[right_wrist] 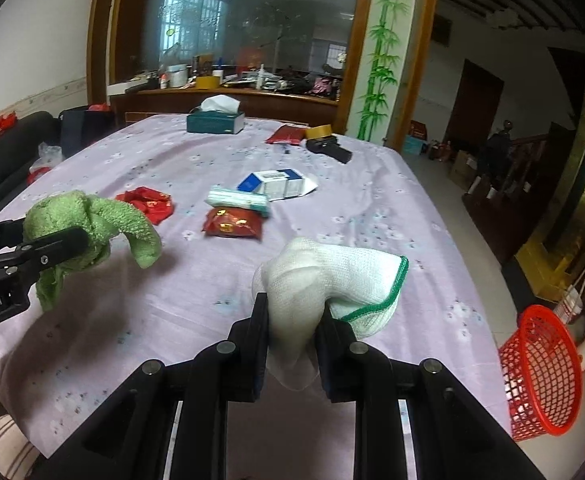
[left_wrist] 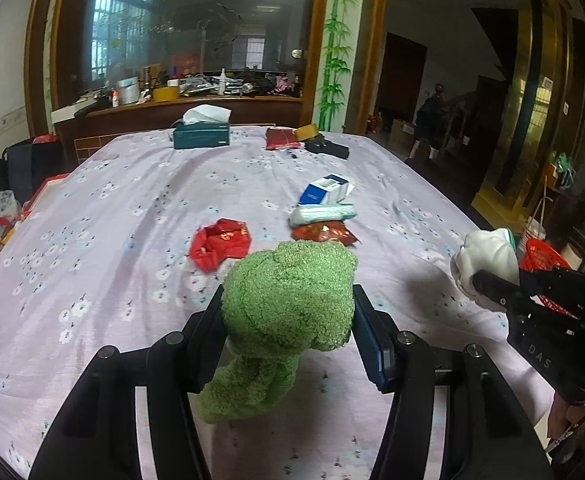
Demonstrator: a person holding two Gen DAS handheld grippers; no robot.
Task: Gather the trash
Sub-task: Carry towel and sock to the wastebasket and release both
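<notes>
My left gripper [left_wrist: 288, 300] is shut on a fuzzy green cloth [left_wrist: 288, 292], which it holds bunched above the lilac flowered tablecloth [left_wrist: 112, 208]. A white knit cloth with a green hem [right_wrist: 332, 276] is clamped in my right gripper [right_wrist: 294, 308], also raised over the table. Each gripper shows in the other's view: the right one [left_wrist: 488, 280] with the white cloth [left_wrist: 484, 252] at the right edge, the left one [right_wrist: 68, 240] with the green cloth [right_wrist: 88, 220] at the left. On the table lie a crumpled red wrapper [left_wrist: 220, 242], a red snack packet [left_wrist: 324, 234], a white tissue pack [left_wrist: 322, 214] and a blue-white box [left_wrist: 326, 190].
A red mesh basket [right_wrist: 540, 372] stands on the floor past the table's right edge. At the far end are a teal tissue box [left_wrist: 201, 134], a red packet [left_wrist: 280, 138], a tape roll [left_wrist: 306, 132] and a black device [left_wrist: 328, 147]. A cluttered counter [left_wrist: 196, 96] lies behind.
</notes>
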